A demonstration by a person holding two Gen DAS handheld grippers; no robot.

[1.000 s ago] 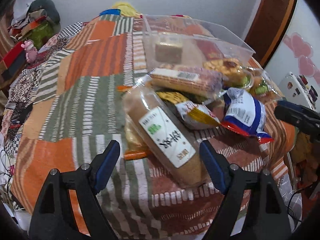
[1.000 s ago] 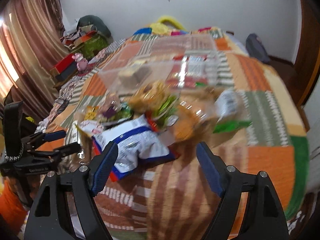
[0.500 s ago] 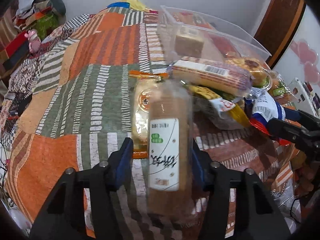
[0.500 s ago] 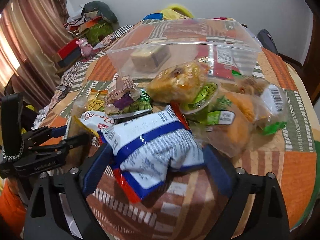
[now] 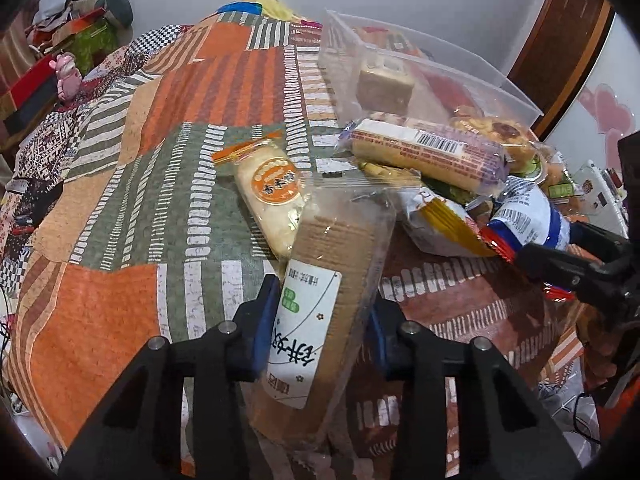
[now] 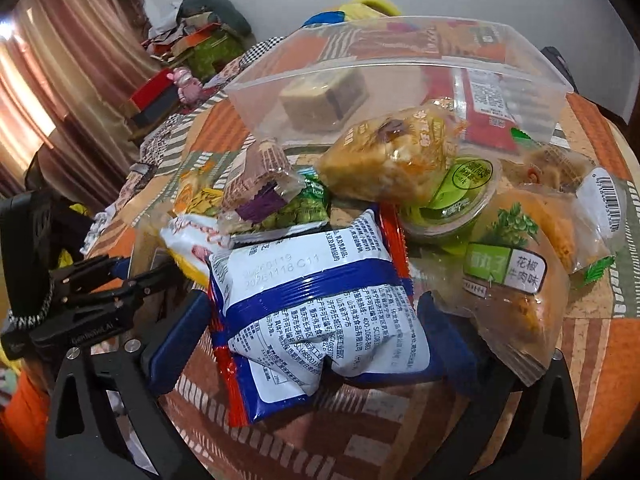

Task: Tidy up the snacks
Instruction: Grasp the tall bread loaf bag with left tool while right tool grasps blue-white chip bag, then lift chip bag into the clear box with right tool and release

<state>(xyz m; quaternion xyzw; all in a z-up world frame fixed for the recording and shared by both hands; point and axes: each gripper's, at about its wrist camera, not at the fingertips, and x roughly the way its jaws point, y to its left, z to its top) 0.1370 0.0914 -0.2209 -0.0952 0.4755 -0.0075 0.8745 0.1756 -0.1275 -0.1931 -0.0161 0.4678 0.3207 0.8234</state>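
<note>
My left gripper (image 5: 320,320) is shut on a long brown cracker pack with a white label (image 5: 324,304) and holds it slightly raised over the patchwork bedspread (image 5: 120,280). My right gripper (image 6: 316,320) has its jaws on both sides of a white, blue and red snack bag (image 6: 316,312), pressing it. A pile of snacks lies between: a purple-wrapped bar (image 5: 428,152), a round-label rice cake (image 5: 272,196), a yellow bun pack (image 6: 396,156), a green cup (image 6: 460,196). A clear plastic bin (image 6: 400,72) stands behind, holding a brown block and a red pack.
Clutter with a pink toy (image 5: 66,76) and boxes sits at the far left of the bed. A wooden door frame (image 5: 560,52) is at the right. An orange meatball pack (image 6: 516,280) lies right of the blue bag.
My left gripper closed on the cracker pack and lifted it, exposing the rice cake. My right gripper moved forward around the blue bag and closed on it.
</note>
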